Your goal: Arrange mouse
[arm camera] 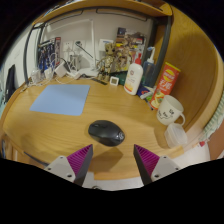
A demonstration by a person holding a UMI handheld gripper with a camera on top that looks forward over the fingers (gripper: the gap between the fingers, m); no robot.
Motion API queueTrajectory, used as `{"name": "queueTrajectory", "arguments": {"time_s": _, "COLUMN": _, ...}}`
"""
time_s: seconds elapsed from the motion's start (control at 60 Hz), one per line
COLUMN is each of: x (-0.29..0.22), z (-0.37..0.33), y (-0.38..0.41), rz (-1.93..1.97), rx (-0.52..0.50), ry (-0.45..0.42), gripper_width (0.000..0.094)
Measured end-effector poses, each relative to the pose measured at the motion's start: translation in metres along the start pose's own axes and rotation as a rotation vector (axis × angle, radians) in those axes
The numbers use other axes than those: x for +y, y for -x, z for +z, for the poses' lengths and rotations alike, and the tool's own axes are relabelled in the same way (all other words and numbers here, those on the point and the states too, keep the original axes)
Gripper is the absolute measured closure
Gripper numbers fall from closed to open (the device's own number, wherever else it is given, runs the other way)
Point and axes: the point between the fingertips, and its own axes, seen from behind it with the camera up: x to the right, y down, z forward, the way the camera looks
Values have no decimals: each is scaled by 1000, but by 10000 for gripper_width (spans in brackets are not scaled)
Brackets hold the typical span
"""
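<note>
1. We are holding the claw [112, 158] open and empty, its two pink pads spread wide apart, low over the wooden worktop [40, 125].
2. We are seeing the black mouse [106, 132] lying on the worktop just ahead of the fingertips, roughly centred on the gap between them and not yet touched.
3. We are noting the blue mouse mat [60, 98] lying beyond the mouse and to its left, well apart from it; we are judging this the likely place for the mouse.
4. We are judging the step in hand to be the approach: easing forward so the fingers pass either side of the mouse's body, keeping low, then closing across its flanks.
5. We are keeping clear of the white mug [171, 108] and bottles [134, 76] on the right.
</note>
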Motion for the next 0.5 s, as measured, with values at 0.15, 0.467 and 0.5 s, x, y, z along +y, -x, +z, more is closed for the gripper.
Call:
{"name": "queueTrajectory", "arguments": {"time_s": 0.15, "x": -19, "z": 31, "y": -2, "rz": -1, "rx": -55, "ry": 19, "gripper_width": 115}}
{"name": "queueTrajectory", "arguments": {"time_s": 0.467, "x": -54, "z": 78, "y": -14, "rz": 43, "rx": -115, "ry": 48, "gripper_width": 113}}
{"name": "queueTrajectory", "arguments": {"time_s": 0.5, "x": -57, "z": 83, "y": -17, "rz": 51, "rx": -116, "ry": 52, "gripper_width": 113}}
